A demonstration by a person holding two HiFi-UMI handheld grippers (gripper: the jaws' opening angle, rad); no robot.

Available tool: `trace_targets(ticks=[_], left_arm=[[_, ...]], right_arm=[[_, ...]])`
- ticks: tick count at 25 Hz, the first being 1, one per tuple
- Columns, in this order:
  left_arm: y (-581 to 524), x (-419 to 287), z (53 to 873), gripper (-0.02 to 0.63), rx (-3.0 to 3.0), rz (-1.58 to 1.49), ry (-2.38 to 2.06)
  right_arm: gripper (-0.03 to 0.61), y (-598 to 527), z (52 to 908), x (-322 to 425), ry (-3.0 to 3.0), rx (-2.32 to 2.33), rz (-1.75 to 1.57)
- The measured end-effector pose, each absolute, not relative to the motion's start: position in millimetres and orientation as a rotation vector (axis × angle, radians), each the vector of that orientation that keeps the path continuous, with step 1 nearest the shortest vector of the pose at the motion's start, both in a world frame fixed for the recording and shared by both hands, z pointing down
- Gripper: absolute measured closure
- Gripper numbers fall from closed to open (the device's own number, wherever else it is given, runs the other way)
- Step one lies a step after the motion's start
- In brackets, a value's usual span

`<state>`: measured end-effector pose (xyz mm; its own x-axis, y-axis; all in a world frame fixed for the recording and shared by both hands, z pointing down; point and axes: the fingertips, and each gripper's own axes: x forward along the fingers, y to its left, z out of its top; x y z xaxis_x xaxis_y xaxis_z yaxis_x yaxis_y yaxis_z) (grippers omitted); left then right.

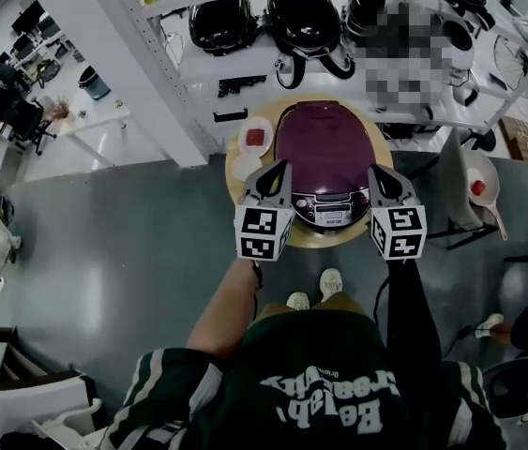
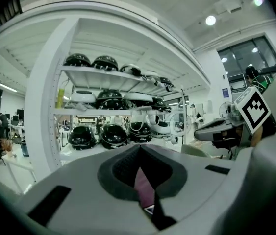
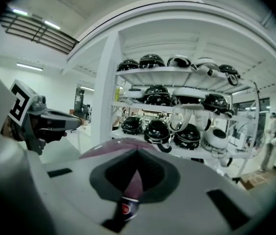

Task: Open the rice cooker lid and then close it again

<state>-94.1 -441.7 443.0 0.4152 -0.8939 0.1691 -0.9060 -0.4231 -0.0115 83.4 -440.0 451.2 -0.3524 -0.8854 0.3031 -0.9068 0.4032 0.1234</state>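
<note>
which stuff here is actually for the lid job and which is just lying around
For the job: rice cooker, maroon lid, left tool, right tool.
Lying about: plate with a red item, small white dish, black items on the shelf.

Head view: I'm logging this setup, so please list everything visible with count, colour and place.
Rice cooker: one, purple lid shut, on the table.
Table: one, round, light wood, centre.
Plate: one, white, something red on it, left of the cooker.
Small dish: one, white, beside the plate.
Shelf rack: one, white, behind the table.
Helmet-like items: several, black, on the rack.
Left gripper: one, grey, jaws shut, by cooker's left front.
Right gripper: one, grey, jaws shut, by cooker's right front.
</note>
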Motion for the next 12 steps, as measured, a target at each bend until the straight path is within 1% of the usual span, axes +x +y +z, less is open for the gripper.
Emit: trace_targets(ticks=[8, 12], left_arm=[[-433.5, -100.1, 376.1, 0.614, 2.666, 0.077, -1.724], [-429.2, -103.9, 355.4, 0.614, 2.692, 0.037, -1.744]], right_arm=[[0.575, -432.1, 386.1, 87.8, -2.413, 1.679, -0.05], [0.575, -427.8, 368.8, 86.3, -2.413, 1.698, -0.11]])
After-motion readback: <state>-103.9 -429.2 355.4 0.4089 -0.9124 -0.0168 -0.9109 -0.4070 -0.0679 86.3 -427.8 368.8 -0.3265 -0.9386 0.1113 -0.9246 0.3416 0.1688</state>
